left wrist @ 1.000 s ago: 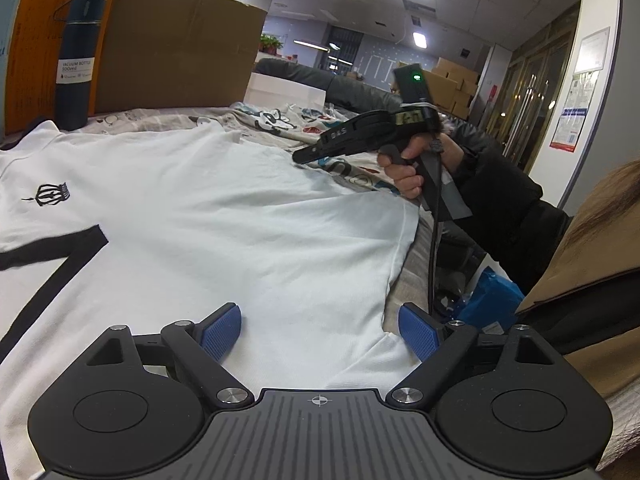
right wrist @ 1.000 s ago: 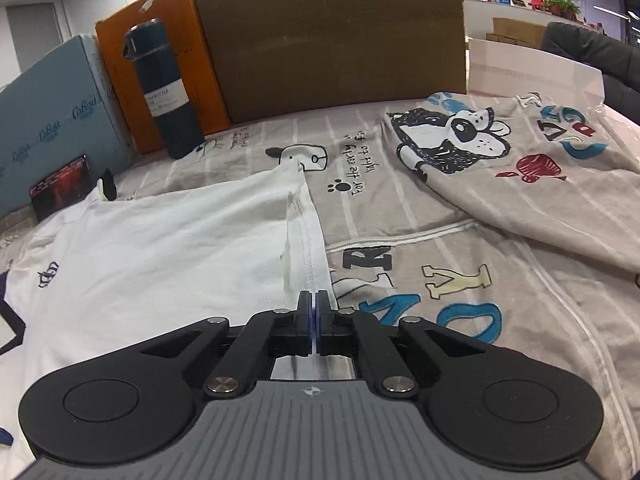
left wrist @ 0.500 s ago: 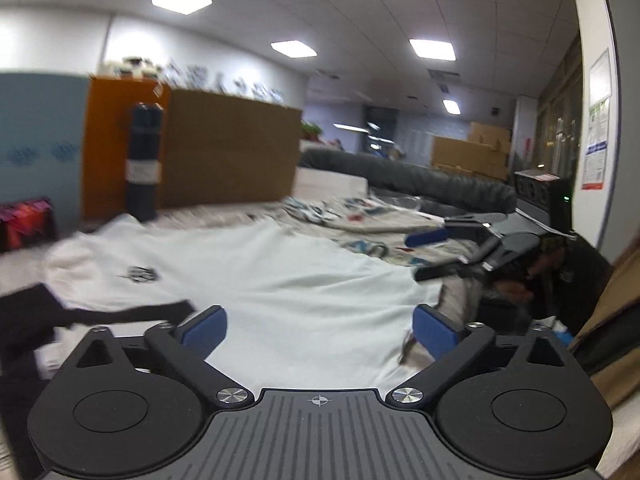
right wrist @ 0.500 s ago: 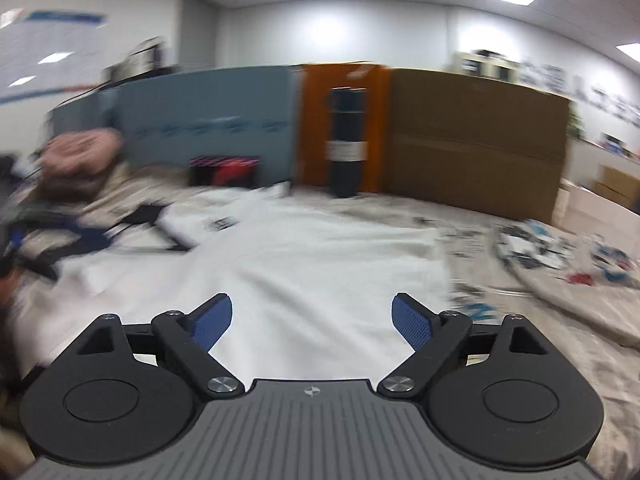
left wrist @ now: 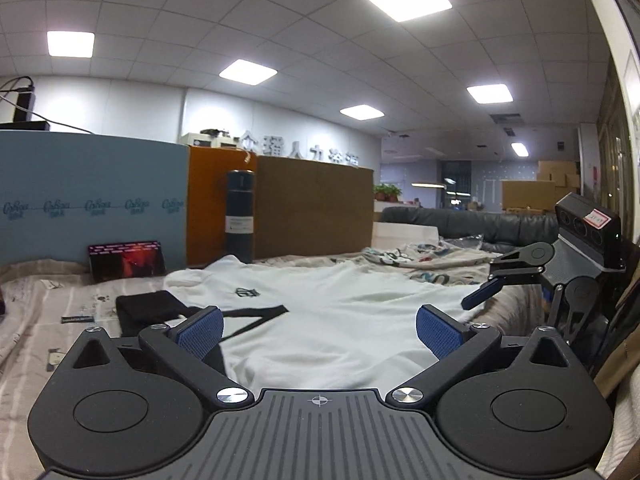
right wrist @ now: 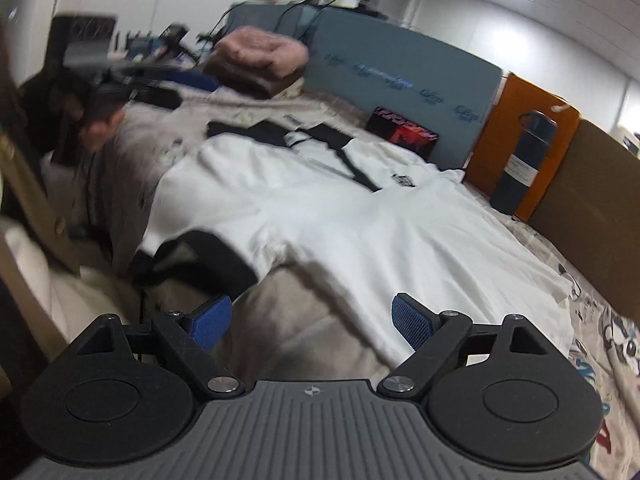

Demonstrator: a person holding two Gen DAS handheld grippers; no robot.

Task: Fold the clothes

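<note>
Left claw (left wrist: 318,330) spread wide after just opening further, nothing between the pads. Right claw (right wrist: 311,322) also spread, jaws just opened, empty. White shirt (left wrist: 340,320) lies flat on the printed sheet (right wrist: 600,344) just ahead of both claws, black trim (right wrist: 200,256) near the right claw's left pad. Dark bottle (left wrist: 240,216) stands beyond the shirt, against the cardboard box (left wrist: 316,208).

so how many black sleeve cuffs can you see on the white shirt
2. One black cuff lies at the shirt's far sleeve end near the red card; the other sits at the near sleeve, just ahead of the right gripper.
</note>
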